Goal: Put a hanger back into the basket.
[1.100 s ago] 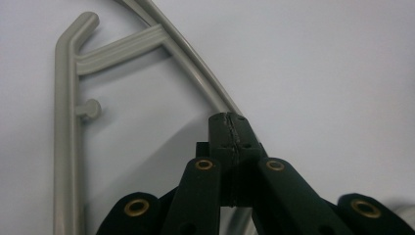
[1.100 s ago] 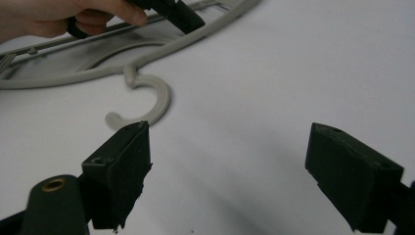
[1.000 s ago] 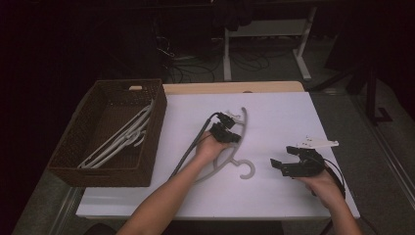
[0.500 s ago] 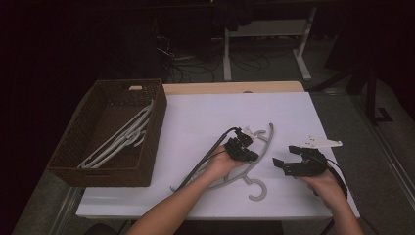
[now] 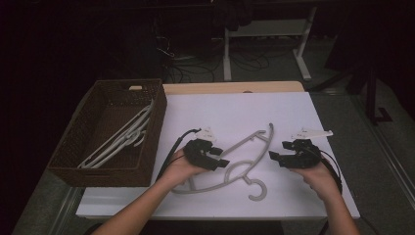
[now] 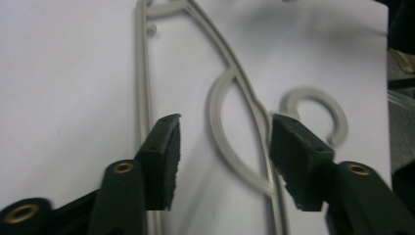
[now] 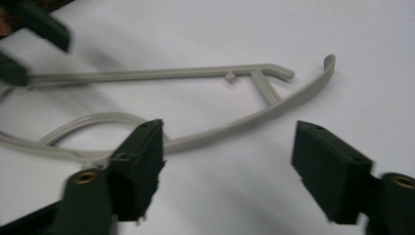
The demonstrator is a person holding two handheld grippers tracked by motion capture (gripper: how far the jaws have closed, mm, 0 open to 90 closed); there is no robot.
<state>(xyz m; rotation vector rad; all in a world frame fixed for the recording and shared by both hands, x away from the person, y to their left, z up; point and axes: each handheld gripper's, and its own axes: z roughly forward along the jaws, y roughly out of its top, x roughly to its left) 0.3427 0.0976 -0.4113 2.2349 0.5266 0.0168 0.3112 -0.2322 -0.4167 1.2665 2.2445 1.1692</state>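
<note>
A grey plastic hanger (image 5: 247,147) lies flat on the white table top (image 5: 235,110), its hook (image 5: 257,188) toward the front edge. My left gripper (image 5: 221,160) hovers over the hanger's left end, open. In the left gripper view the hanger (image 6: 230,88) runs between the spread jaws of that gripper (image 6: 225,156), and the hook (image 6: 318,105) curls beside the right jaw. My right gripper (image 5: 277,156) is just right of the hanger, open and holding nothing. In the right gripper view the hanger (image 7: 244,122) lies ahead of that gripper (image 7: 230,166), with the left gripper (image 7: 34,29) farther off.
A brown wicker basket (image 5: 159,122) stands at the table's left and holds several grey hangers (image 5: 122,139). A wooden strip (image 5: 230,87) borders the table's far edge. Beyond it are dark floor, cables and a desk frame (image 5: 303,49).
The left gripper brought the hanger from mid-table toward the front right, then slid back left along it. The hanger now lies flat. The right gripper barely moved.
</note>
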